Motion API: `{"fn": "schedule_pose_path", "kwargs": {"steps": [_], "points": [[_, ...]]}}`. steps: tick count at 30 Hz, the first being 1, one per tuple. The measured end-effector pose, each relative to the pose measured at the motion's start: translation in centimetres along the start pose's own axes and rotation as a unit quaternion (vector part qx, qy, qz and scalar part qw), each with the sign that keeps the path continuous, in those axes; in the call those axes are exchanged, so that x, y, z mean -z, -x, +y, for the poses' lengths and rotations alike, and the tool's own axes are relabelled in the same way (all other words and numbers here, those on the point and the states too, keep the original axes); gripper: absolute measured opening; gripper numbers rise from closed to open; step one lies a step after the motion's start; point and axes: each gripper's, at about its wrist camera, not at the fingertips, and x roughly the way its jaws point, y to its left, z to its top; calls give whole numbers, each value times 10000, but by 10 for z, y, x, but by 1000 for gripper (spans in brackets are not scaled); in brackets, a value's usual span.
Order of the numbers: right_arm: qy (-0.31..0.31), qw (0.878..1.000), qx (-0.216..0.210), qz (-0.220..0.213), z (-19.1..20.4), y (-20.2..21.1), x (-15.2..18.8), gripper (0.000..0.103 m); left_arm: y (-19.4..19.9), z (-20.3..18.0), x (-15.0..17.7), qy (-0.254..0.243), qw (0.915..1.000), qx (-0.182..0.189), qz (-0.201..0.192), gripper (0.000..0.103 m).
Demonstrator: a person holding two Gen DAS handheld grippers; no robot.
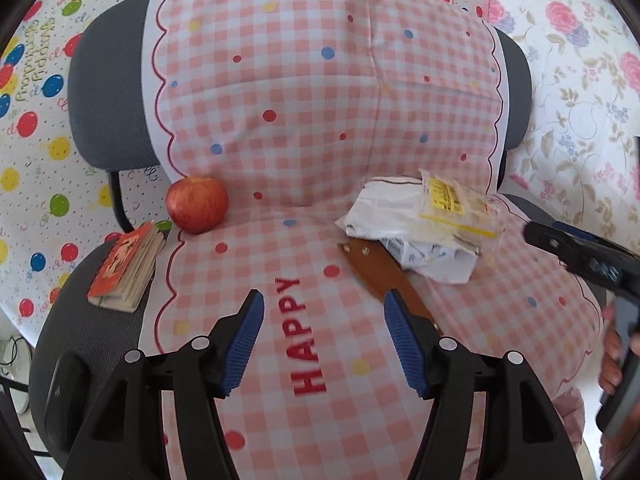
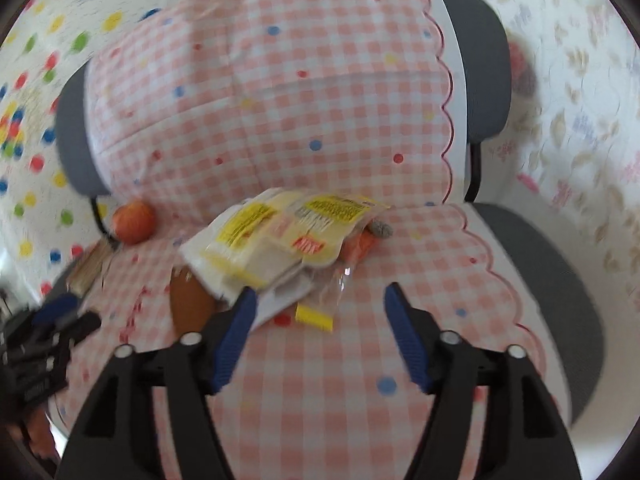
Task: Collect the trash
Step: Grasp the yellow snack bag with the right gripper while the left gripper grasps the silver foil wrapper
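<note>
Red letters spelling "HAPPY" stand on the pink checked cloth (image 1: 360, 120).

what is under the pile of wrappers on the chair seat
A brown leather strap pokes out from under the wrapper pile, resting on the checked cloth. Its far end is covered; anything else beneath is hidden.

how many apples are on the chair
1. The apple sits at the seat's back left on the checked cloth, behind the small book. The trash pile could hide more.

You have bright, even daylight and soft shadows; the right wrist view is motion-blurred, both edges bend strongly.
</note>
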Motion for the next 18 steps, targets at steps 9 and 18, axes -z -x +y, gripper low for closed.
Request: {"fn": "schedule_pose_path", "kwargs": {"steps": [9, 18], "points": [[-972, 9931, -569, 323, -22, -58, -31, 72, -34, -8, -20, -48, 9999, -24, 145, 64], [-1772, 9761, -1133, 540, -33, -69, -38, 21, -45, -5, -18, 1, 9995, -94, 293, 64]]}}
